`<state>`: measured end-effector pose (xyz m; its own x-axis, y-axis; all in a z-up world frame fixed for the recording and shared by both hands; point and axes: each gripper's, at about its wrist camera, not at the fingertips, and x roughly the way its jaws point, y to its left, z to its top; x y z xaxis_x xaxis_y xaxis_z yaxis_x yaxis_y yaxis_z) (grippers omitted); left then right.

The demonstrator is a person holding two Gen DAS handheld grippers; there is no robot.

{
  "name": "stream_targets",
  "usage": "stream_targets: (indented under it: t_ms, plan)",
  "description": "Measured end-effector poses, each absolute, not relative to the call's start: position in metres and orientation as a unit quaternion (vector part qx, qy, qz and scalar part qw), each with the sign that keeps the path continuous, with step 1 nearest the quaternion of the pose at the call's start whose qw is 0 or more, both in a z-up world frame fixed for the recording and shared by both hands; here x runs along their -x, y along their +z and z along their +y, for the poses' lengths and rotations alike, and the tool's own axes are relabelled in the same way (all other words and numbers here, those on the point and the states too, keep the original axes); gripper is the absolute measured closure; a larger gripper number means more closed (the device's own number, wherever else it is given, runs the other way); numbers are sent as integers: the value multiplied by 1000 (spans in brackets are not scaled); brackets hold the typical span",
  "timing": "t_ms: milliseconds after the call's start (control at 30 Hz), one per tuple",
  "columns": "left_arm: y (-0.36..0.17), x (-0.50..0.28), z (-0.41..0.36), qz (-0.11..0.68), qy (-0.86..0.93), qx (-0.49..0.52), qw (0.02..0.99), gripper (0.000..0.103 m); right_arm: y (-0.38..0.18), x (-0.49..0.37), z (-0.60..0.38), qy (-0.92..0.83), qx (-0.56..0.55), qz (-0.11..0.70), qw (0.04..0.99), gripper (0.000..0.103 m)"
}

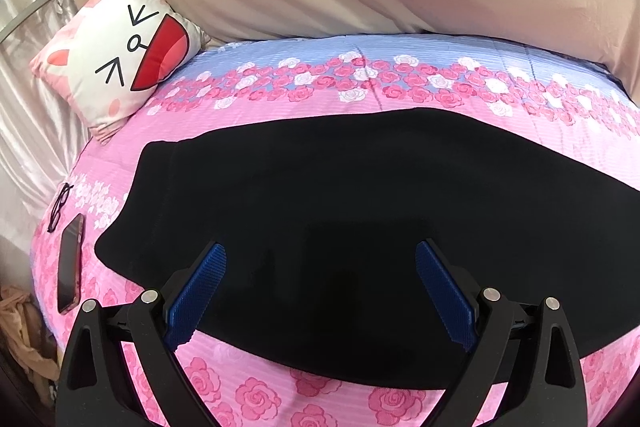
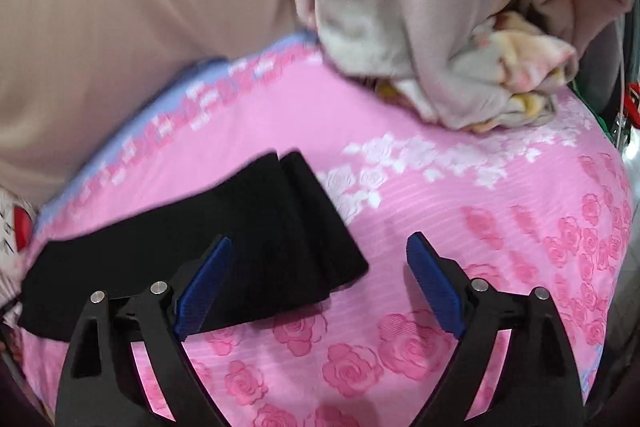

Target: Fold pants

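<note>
Left tongs [image 1: 320,291] are spread above the waist end of the pants [image 1: 340,203]; nothing is pinched. Right tongs [image 2: 320,283] are likewise spread, empty, over the cuffs [image 2: 304,219]. Pants lie lengthwise, legs stacked, flat on the bedspread [image 2: 460,227]. The crosswise fold is judged pending; the cuffs must next be pinched and carried toward the waist.

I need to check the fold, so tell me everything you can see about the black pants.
The black pants are plain, matte, soft-looking fabric, lying flat on the pink rose-print bedspread. The right wrist view shows layered leg ends stacked, edges slightly offset, so they look already folded lengthwise. Both tools, left and right, are open above them, gripping nothing. Only the bedspread touches them.
</note>
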<state>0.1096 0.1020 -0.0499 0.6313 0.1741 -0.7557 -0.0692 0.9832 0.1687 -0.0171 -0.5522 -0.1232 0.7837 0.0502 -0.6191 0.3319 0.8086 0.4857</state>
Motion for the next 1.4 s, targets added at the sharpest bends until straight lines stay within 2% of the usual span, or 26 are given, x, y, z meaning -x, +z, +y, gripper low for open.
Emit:
stream_targets:
  t_ms: [67, 100, 133, 167, 300, 433, 600, 733, 900, 1033, 1100, 1233, 1400]
  plan:
    - [-49, -107, 107, 423, 68, -59, 902, 9, -140, -3, -550, -70, -297, 333, 892, 16]
    - [-50, -106, 110, 423, 70, -59, 902, 9, -148, -13, -546, -81, -282, 332, 897, 21]
    - [-51, -104, 116, 423, 75, -57, 901, 9, -151, -22, -541, -81, -265, 338, 900, 44]
    - [-52, -104, 121, 424, 79, -53, 901, 9, -155, -34, -536, -86, -247, 348, 900, 84]
    - [-59, -105, 151, 431, 98, -25, 897, 9, -151, -55, -521, -62, -253, 331, 907, 84]
    - [-63, -101, 181, 429, 105, 2, 897, 9, -108, -74, -490, 0, -257, 285, 923, 84]
    - [-65, -95, 205, 422, 92, 24, 902, 9, -37, -112, -397, 133, -222, 259, 931, 84]
    - [-61, -89, 223, 413, 84, 26, 906, 9, -6, -139, -291, 221, -181, 261, 922, 84]
    - [-55, -80, 257, 401, 80, 39, 912, 9, -13, -179, -171, 286, -125, 296, 903, 84]
    - [-57, -74, 277, 399, 83, 47, 912, 9, -55, -216, -98, 282, -53, 342, 895, 83]
    - [-60, -72, 288, 400, 84, 54, 911, 9, -69, -225, -85, 278, -42, 355, 892, 78]
    - [-66, -70, 305, 404, 92, 65, 908, 9, -70, -229, -95, 291, -60, 340, 892, 60]
    - [-71, -69, 324, 407, 103, 91, 903, 9, -61, -214, -123, 288, -80, 312, 902, 60]
